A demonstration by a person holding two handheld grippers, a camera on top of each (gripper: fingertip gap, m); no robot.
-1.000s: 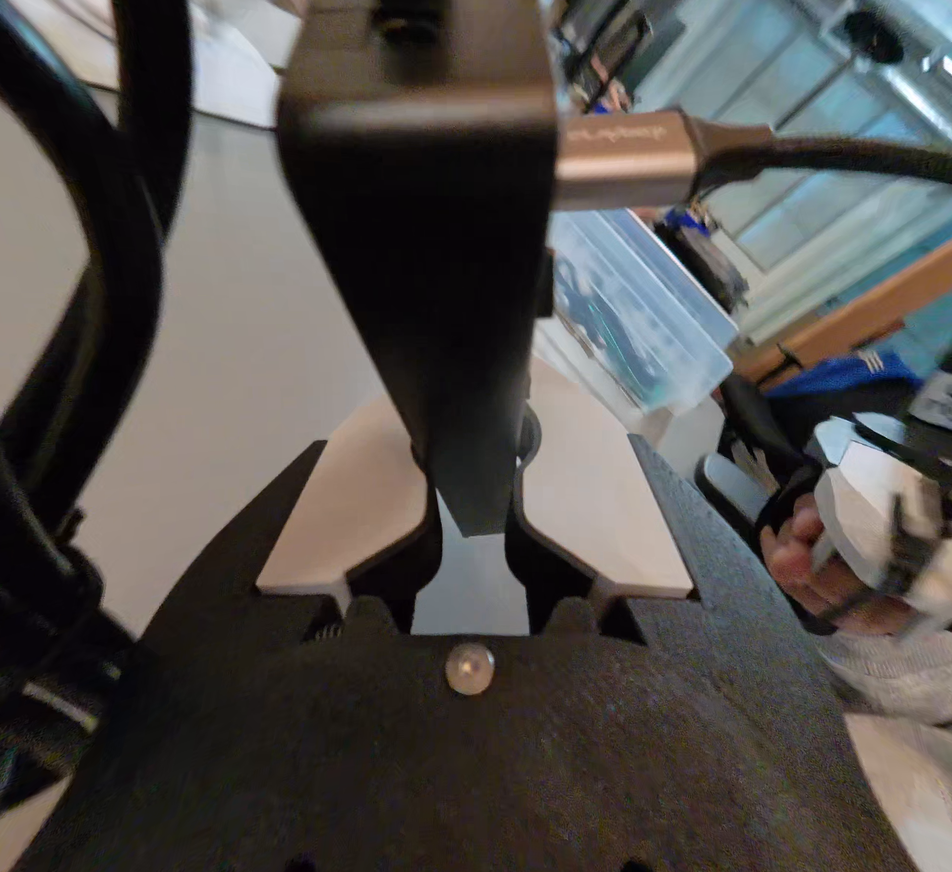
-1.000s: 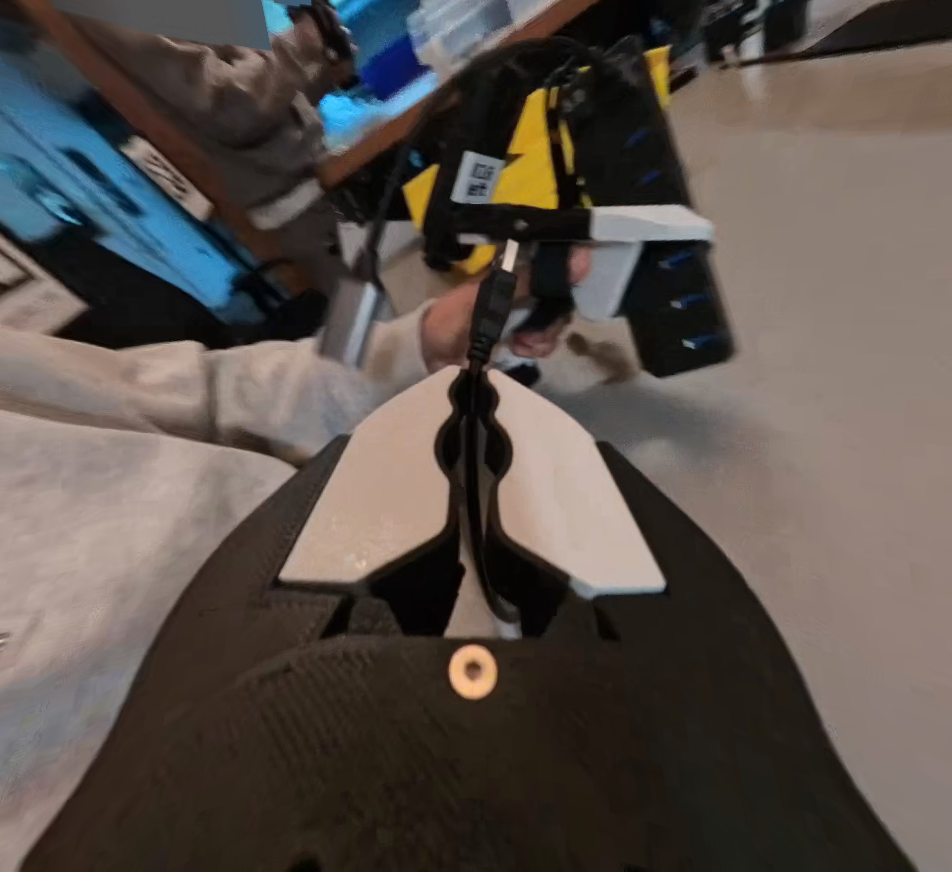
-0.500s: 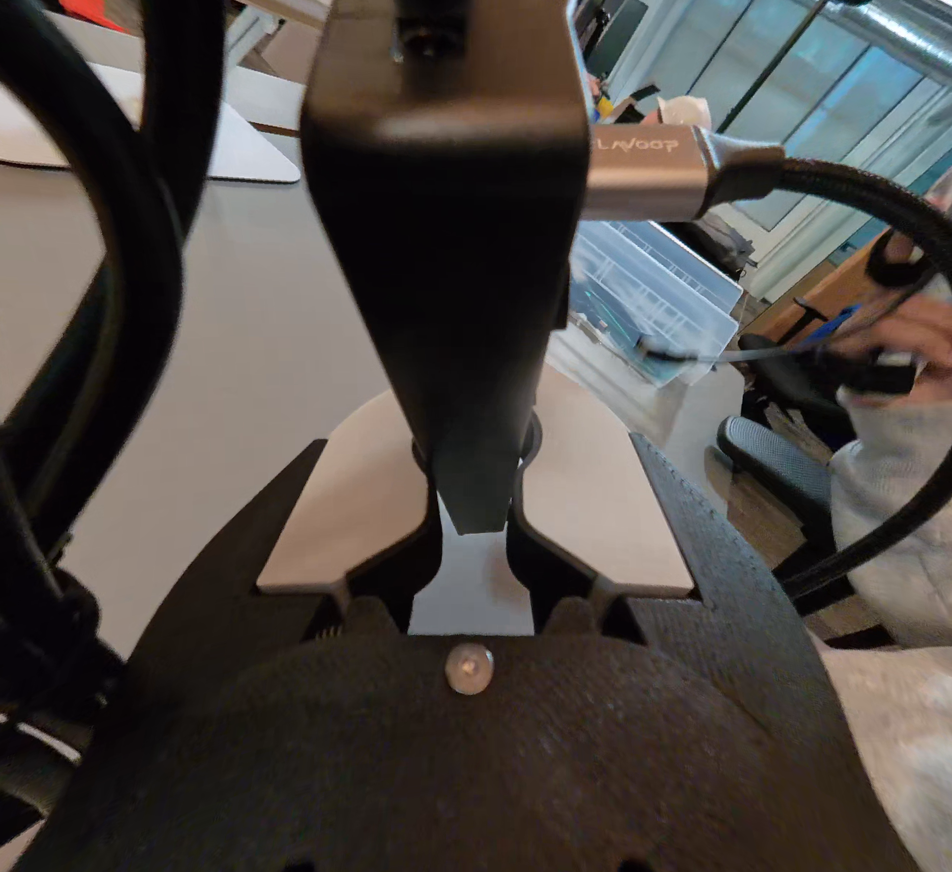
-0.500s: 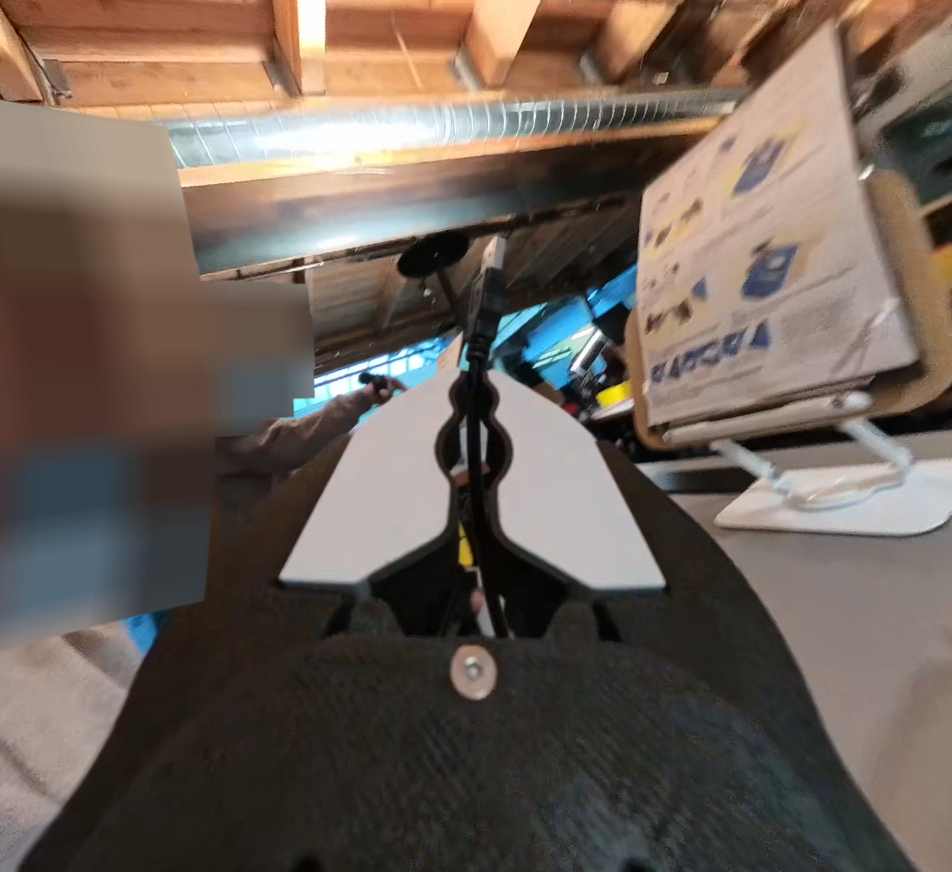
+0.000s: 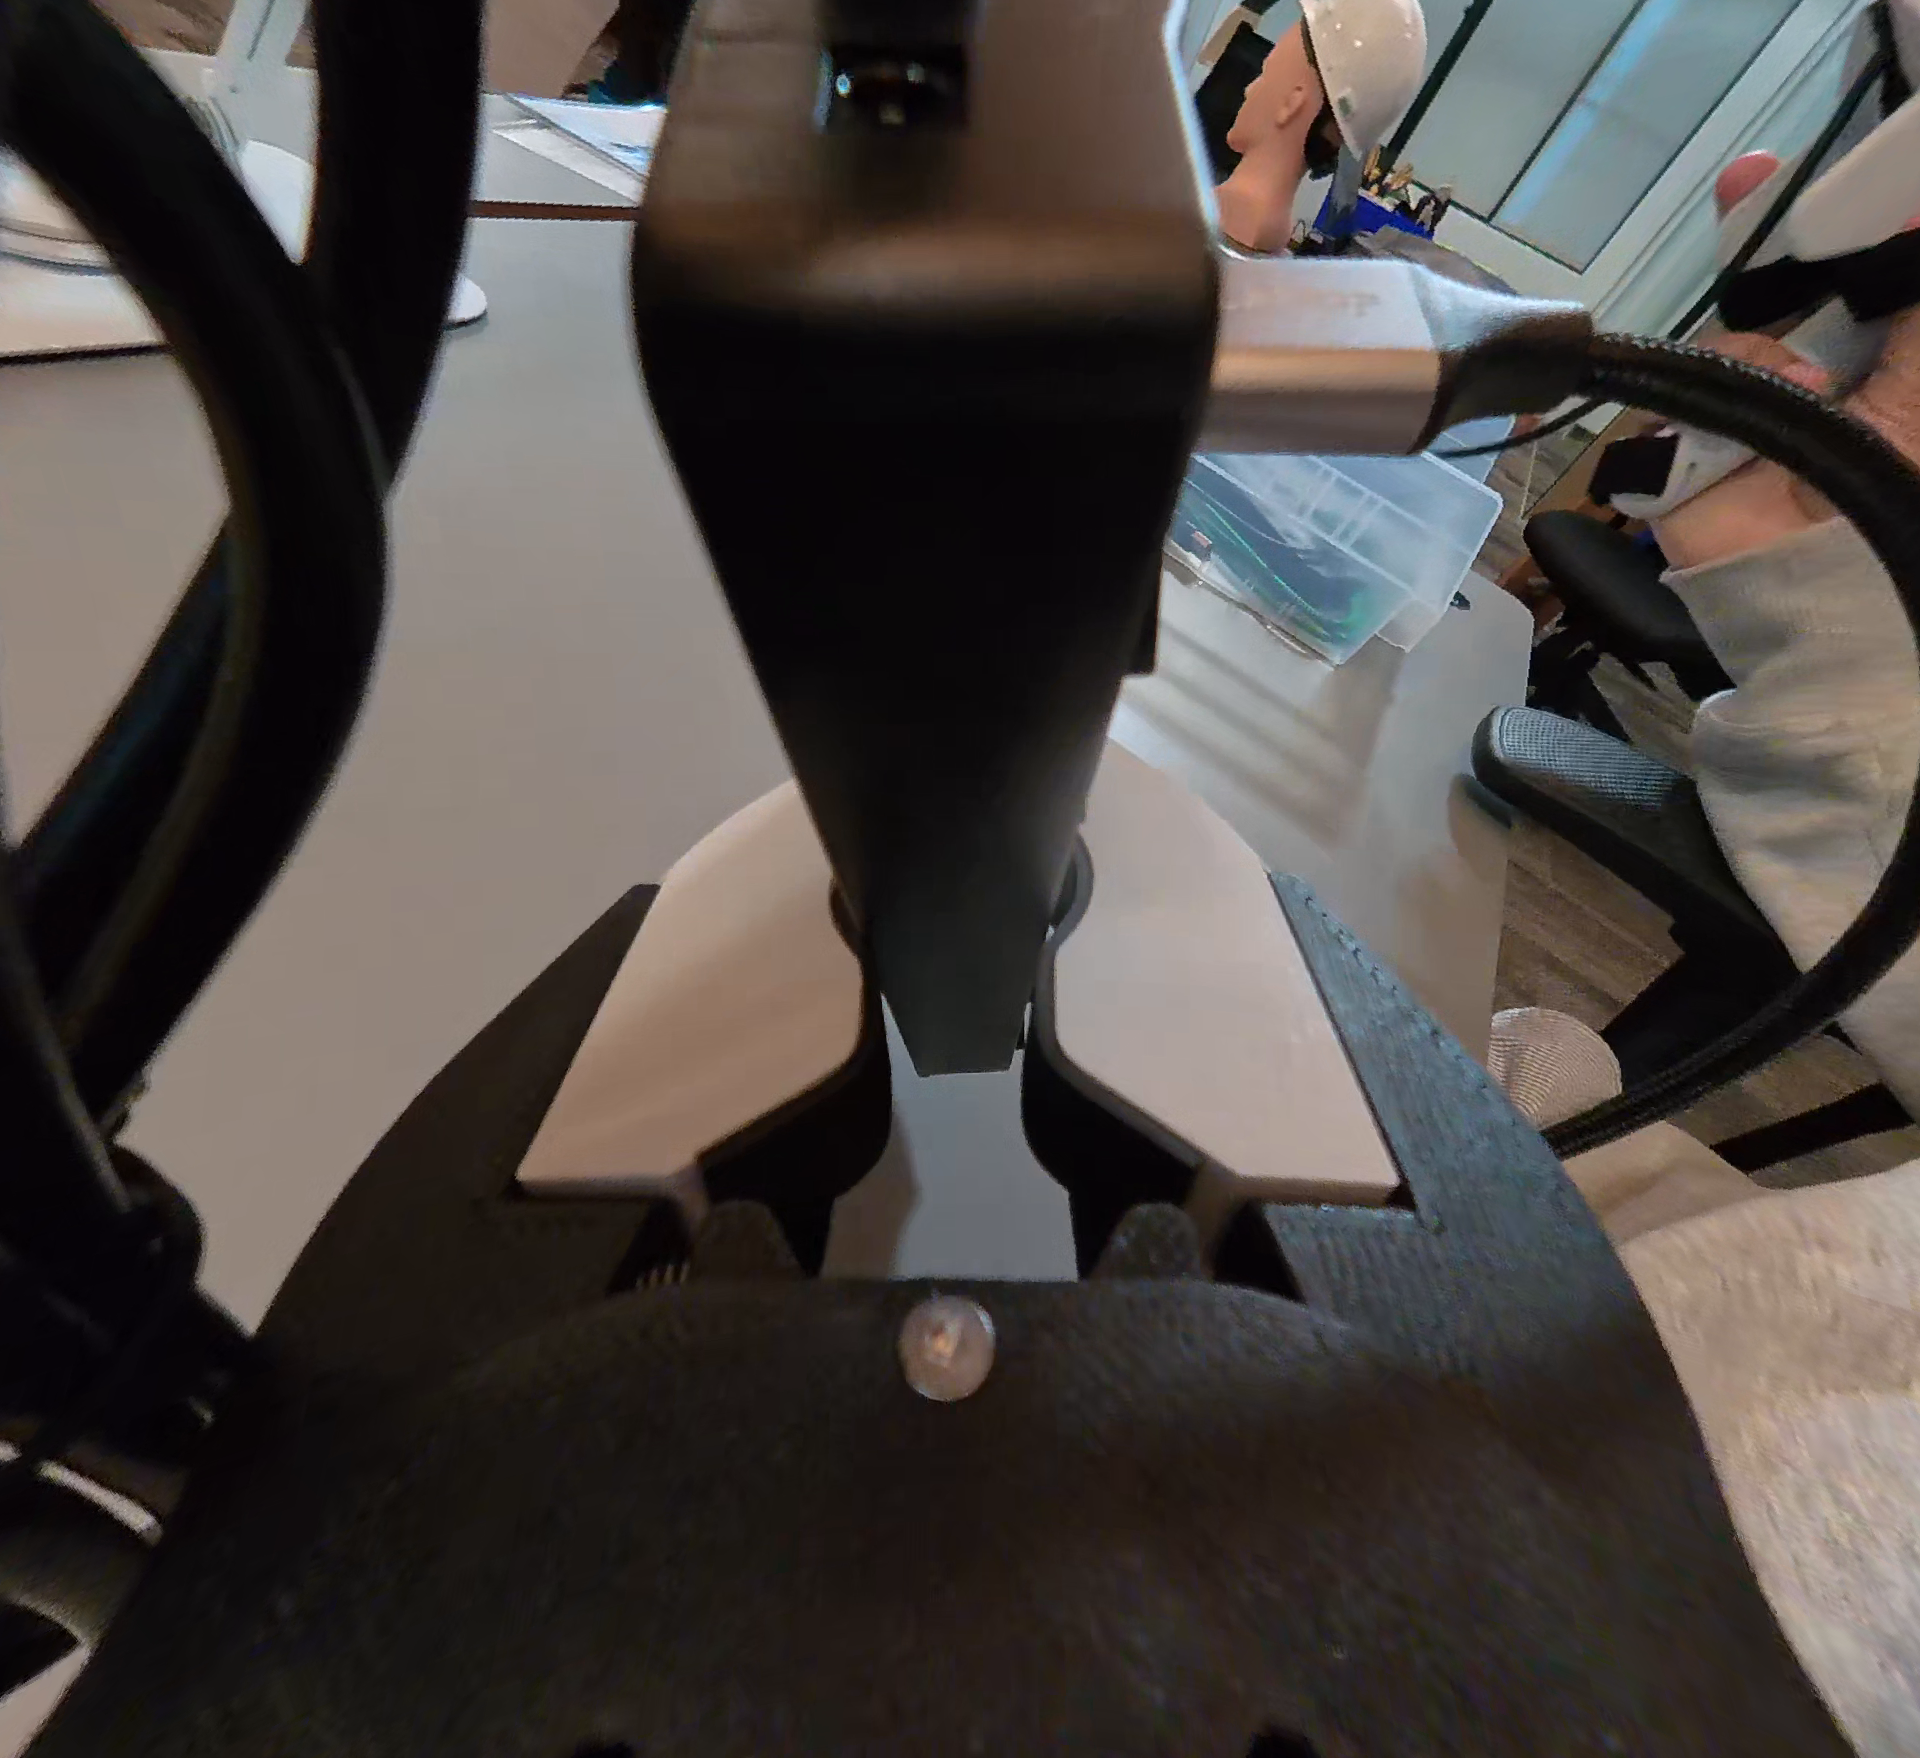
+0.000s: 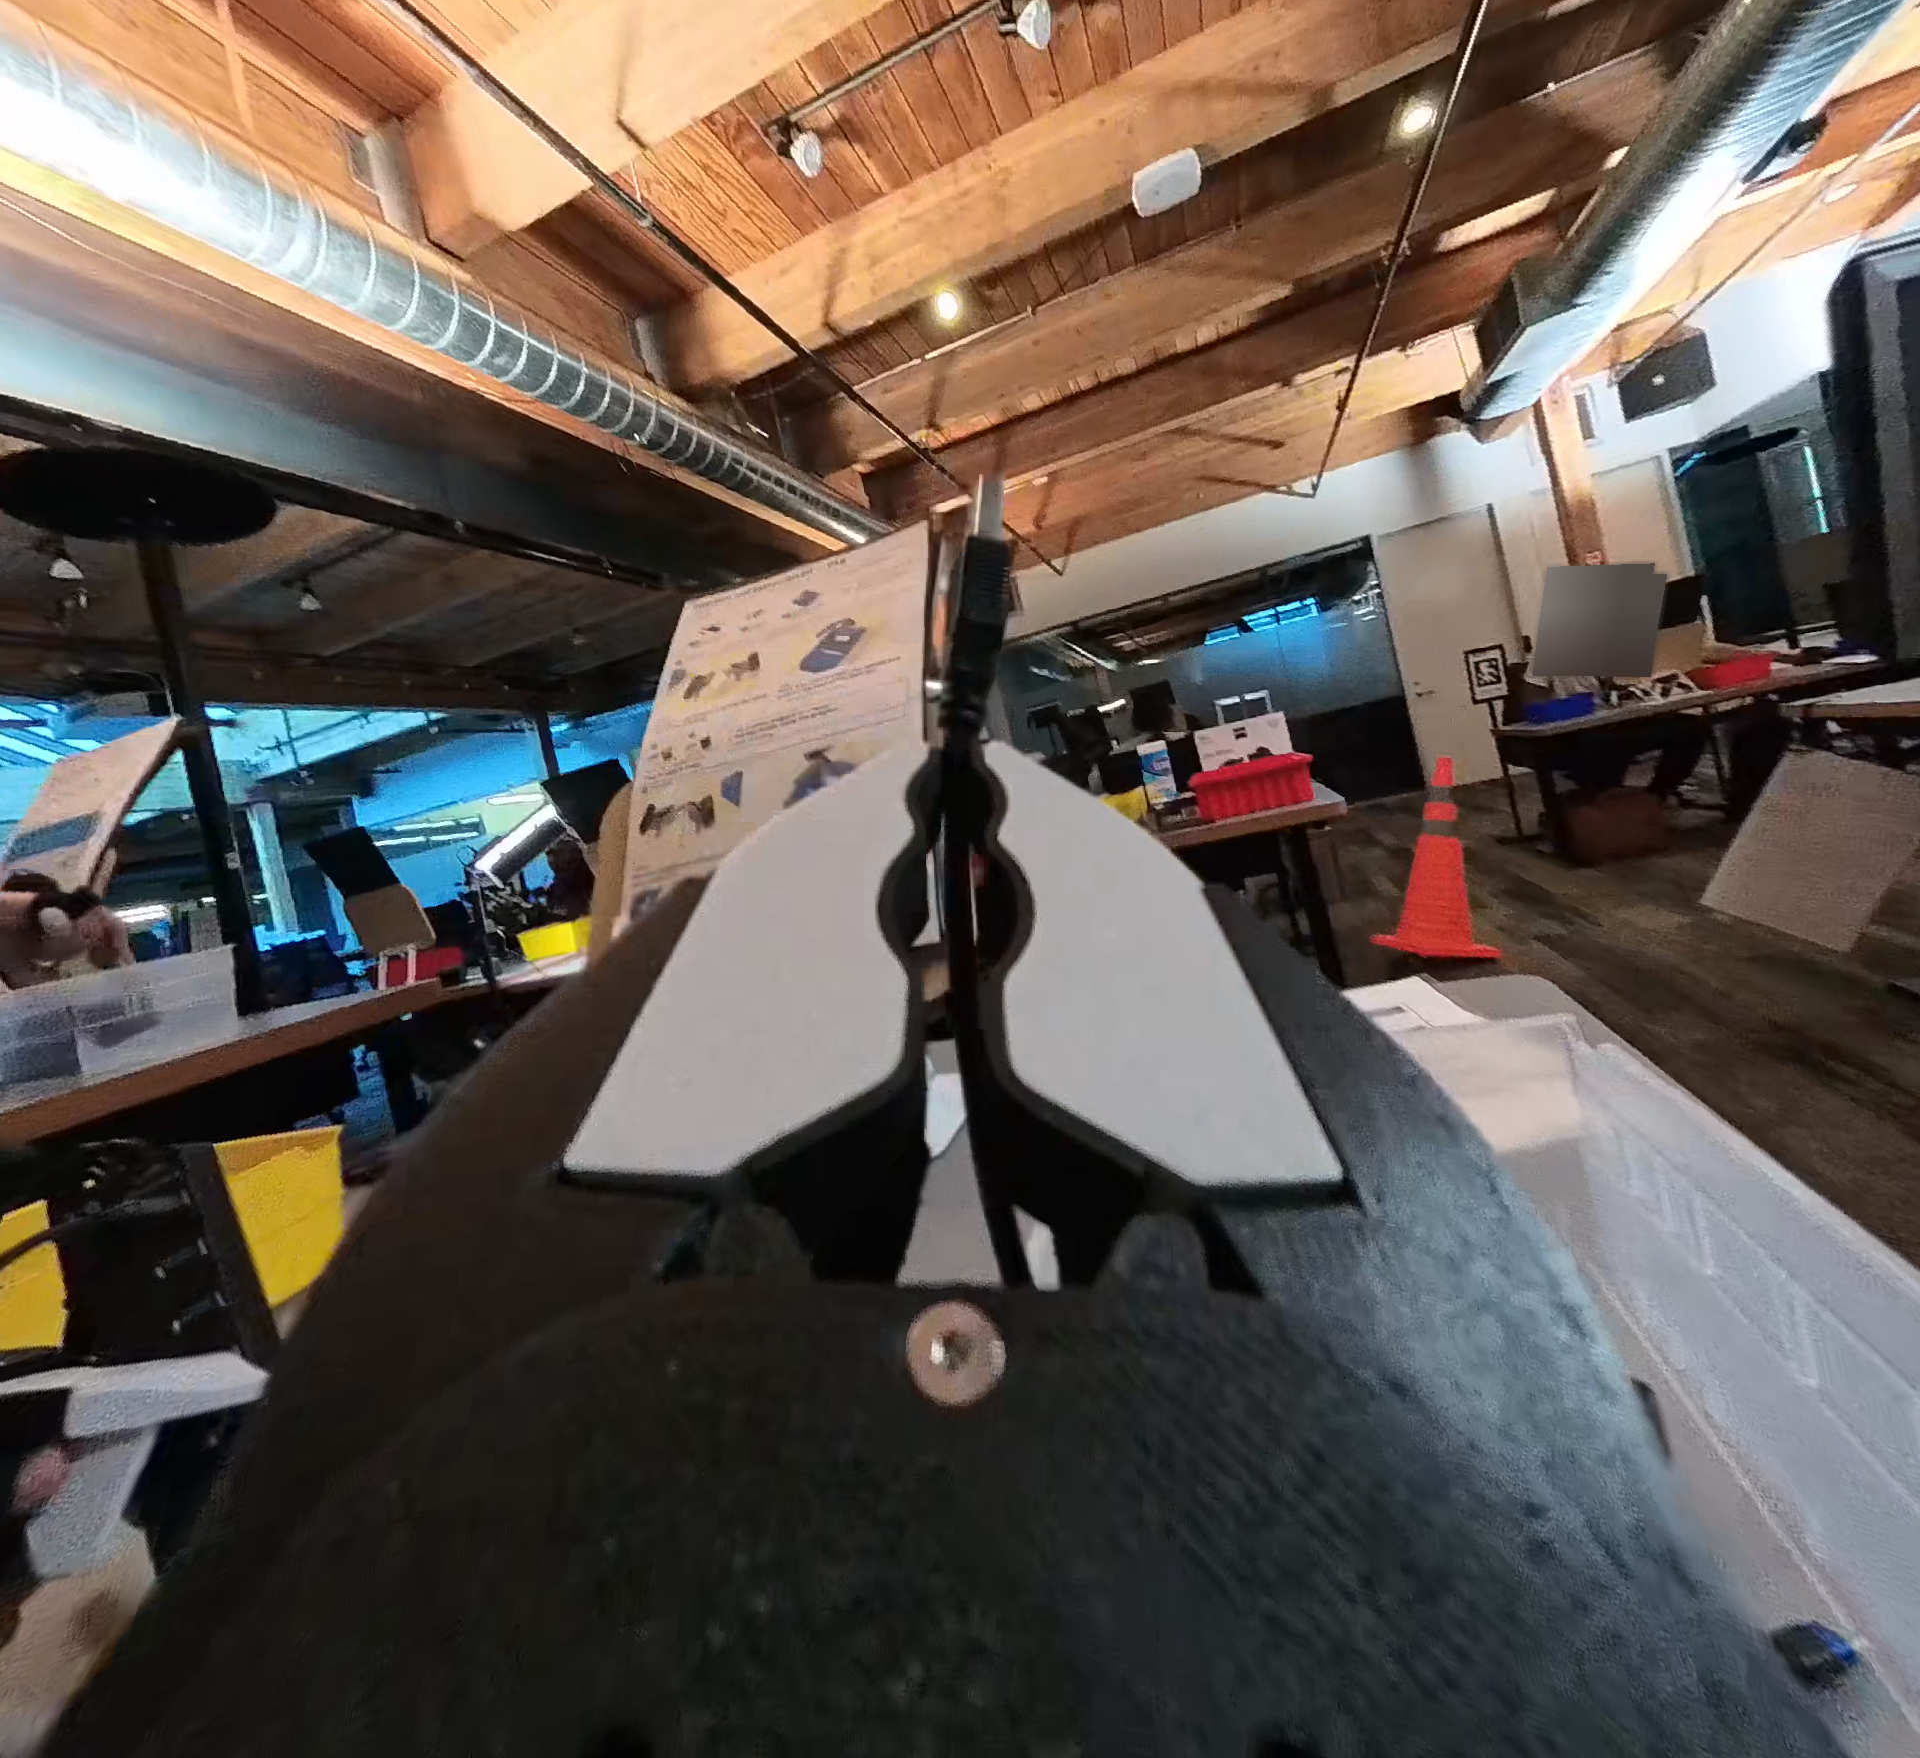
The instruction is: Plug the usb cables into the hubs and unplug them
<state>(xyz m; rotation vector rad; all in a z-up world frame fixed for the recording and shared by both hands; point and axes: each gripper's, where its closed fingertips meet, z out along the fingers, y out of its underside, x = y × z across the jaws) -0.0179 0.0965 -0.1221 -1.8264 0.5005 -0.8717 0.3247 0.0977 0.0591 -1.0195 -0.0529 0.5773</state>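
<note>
My left gripper (image 5: 951,887) is shut on a black USB hub (image 5: 925,482) and holds it upright above the grey table (image 5: 499,648). A silver plug (image 5: 1320,368) on a thick braided black cable (image 5: 1766,420) sits in the hub's right side. Thick black cables (image 5: 312,482) loop at the left. My right gripper (image 6: 956,763) is shut on a thin black USB cable (image 6: 966,887); its plug (image 6: 977,607) sticks out past the fingertips and points up toward the ceiling, apart from any hub. The left gripper and hub show at the lower left edge of the right wrist view (image 6: 135,1261).
A clear plastic box (image 5: 1340,545) lies on the table's right part. An office chair (image 5: 1621,804) stands beyond the table edge. A printed sheet on a stand (image 6: 790,700) stands ahead of the right gripper. A person's grey sleeve (image 5: 1829,752) is at right.
My right gripper has swung up and away from the hub with the thin cable, from facing the hub to facing the ceiling and room. The left gripper keeps the hub, turned slightly.
</note>
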